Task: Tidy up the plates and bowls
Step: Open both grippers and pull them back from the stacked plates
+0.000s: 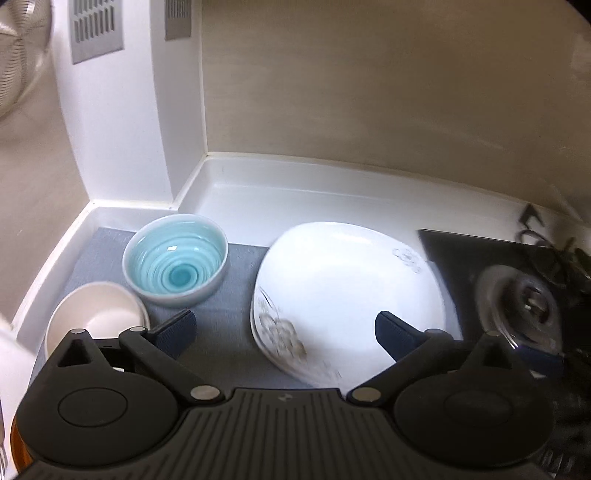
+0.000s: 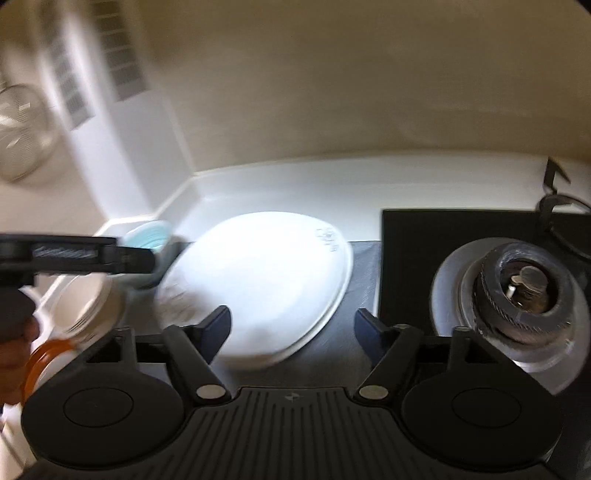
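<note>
A white plate (image 1: 347,291) with a grey flower pattern lies on a grey mat (image 1: 229,314) on the counter. A light blue bowl (image 1: 175,260) with ring ridges stands to its left, and a cream bowl (image 1: 94,314) sits nearer, left of that. My left gripper (image 1: 286,332) is open and empty above the mat, between the bowls and the plate. In the right wrist view my right gripper (image 2: 291,325) is open and empty over the near edge of the plate (image 2: 266,284). The left gripper (image 2: 92,254) crosses that view's left side, in front of the blue bowl (image 2: 147,234).
A black gas hob (image 2: 417,254) with a burner (image 2: 517,295) lies right of the mat. The white counter (image 1: 295,192) ends at a raised lip and beige wall behind. A white pillar with vents (image 1: 96,29) stands at the back left. An orange ring (image 2: 40,365) is at the near left.
</note>
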`<state>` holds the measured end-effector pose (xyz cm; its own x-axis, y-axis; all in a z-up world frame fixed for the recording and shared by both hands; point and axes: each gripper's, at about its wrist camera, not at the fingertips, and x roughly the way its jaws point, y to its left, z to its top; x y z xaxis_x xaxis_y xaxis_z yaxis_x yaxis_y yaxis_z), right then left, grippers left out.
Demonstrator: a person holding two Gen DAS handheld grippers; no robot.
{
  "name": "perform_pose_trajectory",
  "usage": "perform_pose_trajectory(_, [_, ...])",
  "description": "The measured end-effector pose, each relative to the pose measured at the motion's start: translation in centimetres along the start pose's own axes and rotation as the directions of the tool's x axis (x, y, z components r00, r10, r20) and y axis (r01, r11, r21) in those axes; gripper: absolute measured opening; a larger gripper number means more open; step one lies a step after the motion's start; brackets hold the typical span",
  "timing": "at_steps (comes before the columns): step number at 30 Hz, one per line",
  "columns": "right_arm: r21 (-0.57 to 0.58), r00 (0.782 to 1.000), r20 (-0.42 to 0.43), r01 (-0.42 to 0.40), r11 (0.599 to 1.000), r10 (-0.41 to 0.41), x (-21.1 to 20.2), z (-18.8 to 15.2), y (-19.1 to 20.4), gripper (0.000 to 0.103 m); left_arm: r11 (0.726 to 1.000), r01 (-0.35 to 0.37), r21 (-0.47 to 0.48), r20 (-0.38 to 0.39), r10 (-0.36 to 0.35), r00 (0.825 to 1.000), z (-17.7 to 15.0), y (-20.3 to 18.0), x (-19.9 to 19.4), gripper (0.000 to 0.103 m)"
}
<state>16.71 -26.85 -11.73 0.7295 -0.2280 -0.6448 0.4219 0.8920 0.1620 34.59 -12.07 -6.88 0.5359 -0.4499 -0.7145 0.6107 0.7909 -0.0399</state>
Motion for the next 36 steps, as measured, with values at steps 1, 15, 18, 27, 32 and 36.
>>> perform_pose_trajectory(1, [-0.023,1.000,-0.002,0.003,1.000,-0.004,-0.9,-0.5,0.7,0.087,1.000,0.006,-0.001,0.004,-0.006,1.000,-0.5,-0.1,-0.8,0.103])
perform_pose_trajectory(15, [-0.123,0.971,0.175,0.183,0.975,-0.160,-9.9,-5.5,7.5,0.095,0.986,0.065,0.153,0.005,-0.067,0.998,-5.5,0.0,-7.3,0.103])
perform_pose_trajectory(18, [-0.096,0.956,0.214,0.226,0.969,-0.202,-11.4,-6.7,8.3,0.097,0.978,0.100,0.181,0.002,-0.102,0.995,-5.8,-0.4,-8.1,0.103])
perform_pose_trajectory(27, [-0.016,0.945,0.205,0.264,0.964,-0.256,-13.6,-9.1,9.0,0.097,0.964,0.109,0.243,0.029,-0.120,0.992,-7.4,-0.9,-10.7,0.103])
perform_pose_trajectory(32, [-0.008,0.948,0.217,0.241,0.970,-0.234,-13.9,-8.8,8.5,0.097,0.972,0.048,0.231,0.070,-0.065,0.995,-7.5,-1.0,-12.1,0.103])
perform_pose_trajectory(36, [0.005,0.954,0.223,0.204,0.979,-0.200,-14.2,-8.7,7.6,0.097,0.973,0.021,0.232,0.060,-0.036,0.998,-7.1,-1.9,-12.6,0.103])
